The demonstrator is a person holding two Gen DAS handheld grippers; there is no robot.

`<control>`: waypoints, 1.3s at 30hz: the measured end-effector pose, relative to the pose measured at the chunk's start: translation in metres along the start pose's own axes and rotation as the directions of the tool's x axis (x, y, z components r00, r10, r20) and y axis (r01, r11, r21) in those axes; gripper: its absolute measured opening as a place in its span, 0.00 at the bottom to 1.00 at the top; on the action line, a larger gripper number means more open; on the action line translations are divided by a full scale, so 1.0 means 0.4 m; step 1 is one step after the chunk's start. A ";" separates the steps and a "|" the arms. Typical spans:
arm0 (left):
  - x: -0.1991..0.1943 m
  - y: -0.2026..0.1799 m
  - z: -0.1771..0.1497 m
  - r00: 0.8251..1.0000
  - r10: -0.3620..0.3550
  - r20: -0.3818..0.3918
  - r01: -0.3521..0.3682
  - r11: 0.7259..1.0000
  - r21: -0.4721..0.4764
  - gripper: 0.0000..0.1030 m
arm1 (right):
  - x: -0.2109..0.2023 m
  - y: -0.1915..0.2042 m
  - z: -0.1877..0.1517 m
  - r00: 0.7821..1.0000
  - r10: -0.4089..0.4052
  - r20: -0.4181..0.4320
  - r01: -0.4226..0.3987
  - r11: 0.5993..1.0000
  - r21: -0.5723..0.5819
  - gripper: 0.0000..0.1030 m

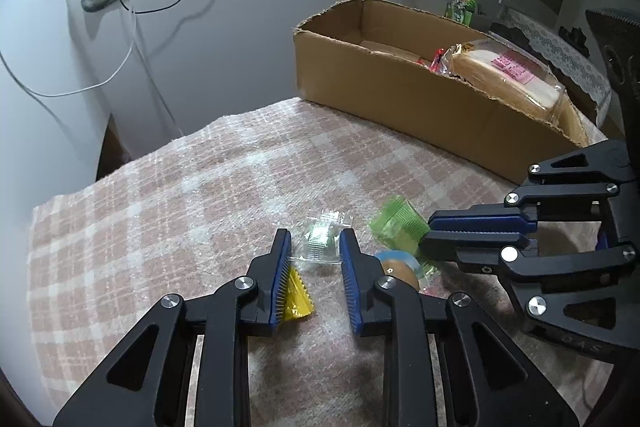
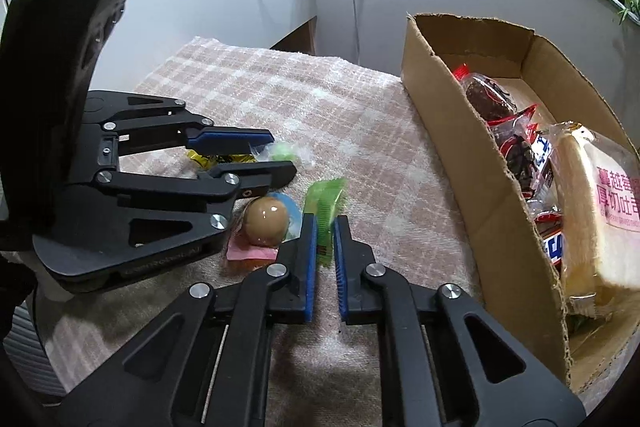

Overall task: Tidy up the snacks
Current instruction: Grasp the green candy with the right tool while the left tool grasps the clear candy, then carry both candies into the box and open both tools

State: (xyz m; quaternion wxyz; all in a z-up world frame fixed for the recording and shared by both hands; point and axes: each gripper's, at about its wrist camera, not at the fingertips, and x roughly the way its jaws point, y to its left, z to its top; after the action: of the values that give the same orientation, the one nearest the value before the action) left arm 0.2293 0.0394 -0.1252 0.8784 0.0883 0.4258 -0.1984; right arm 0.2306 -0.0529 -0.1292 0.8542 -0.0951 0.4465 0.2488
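left gripper (image 1: 314, 241): low over the checked cloth (image 1: 160, 211), pointing forward, fingers moderately apart on either side of a clear wrapped sweet (image 1: 322, 239); the pads do not visibly press on it. a yellow wrapper (image 1: 298, 297) lies just under and beside its left finger.

right gripper (image 2: 326, 223): reaches in from the right, pointing at the same small pile, fingers narrow and clamped on a green wrapper (image 2: 326, 211), which stands on edge between the pads and is blurred in both views.

loose snacks on the cloth: a brown egg-like ball in clear wrap (image 2: 267, 221) with a blue-rimmed wrapper behind it, resting on a pink packet (image 2: 248, 253), just beside the right gripper's left finger and below the left gripper.

cardboard box (image 2: 472, 163): open top, torn rim, at the far right of the cloth, well apart from the loose pile. contents: a bagged loaf of sliced bread (image 2: 600, 211) with a pink label in chinese characters, not fully readable; dark snacks in red-edged clear packets (image 2: 496, 99); a blue-and-white lettered wrapper (image 2: 554, 247), wording cut off.

background: white and black cables (image 1: 128, 27) on a grey wall; a green printed bag (image 1: 462, 7) behind the box, text too small to read.
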 end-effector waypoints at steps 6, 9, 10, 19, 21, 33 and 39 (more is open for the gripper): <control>-0.014 0.005 -0.007 1.000 0.014 0.007 -0.013 1.000 -0.014 0.22 | 0.006 -0.005 -0.004 0.999 0.052 -0.007 -0.052 0.998 0.026 0.08; -0.016 0.012 -0.010 1.000 0.015 0.007 -0.015 0.999 -0.029 0.22 | 0.017 -0.006 0.003 0.999 0.045 -0.026 -0.044 0.999 0.029 0.13; -0.018 0.015 -0.012 1.000 0.016 0.008 -0.015 0.999 -0.035 0.22 | 0.018 -0.004 0.007 0.999 0.034 -0.025 -0.034 0.999 0.020 0.19; -0.051 0.032 -0.022 0.999 0.031 0.025 -0.030 0.998 -0.060 0.22 | 0.047 0.061 0.018 1.000 -0.007 -0.027 0.004 0.995 -0.095 0.51; -0.051 0.035 -0.024 0.999 0.035 0.022 -0.034 0.997 -0.066 0.22 | 0.048 0.056 0.019 1.000 -0.009 -0.021 0.008 0.996 -0.087 0.45; -0.082 0.007 0.002 0.997 0.019 0.069 -0.014 0.997 -0.074 0.22 | -0.006 0.012 0.020 1.000 -0.002 0.013 0.002 0.998 -0.061 0.21; -0.105 -0.015 0.045 0.993 0.010 0.113 -0.003 0.998 -0.069 0.22 | -0.078 -0.020 0.040 0.997 0.012 0.075 -0.009 0.999 -0.038 0.21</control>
State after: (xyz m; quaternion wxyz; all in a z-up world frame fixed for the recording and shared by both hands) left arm 0.2162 0.0396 -0.0810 0.9043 0.0481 0.3813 -0.1856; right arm 0.2311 -0.0643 -0.0950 0.8672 -0.0993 0.4098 0.2649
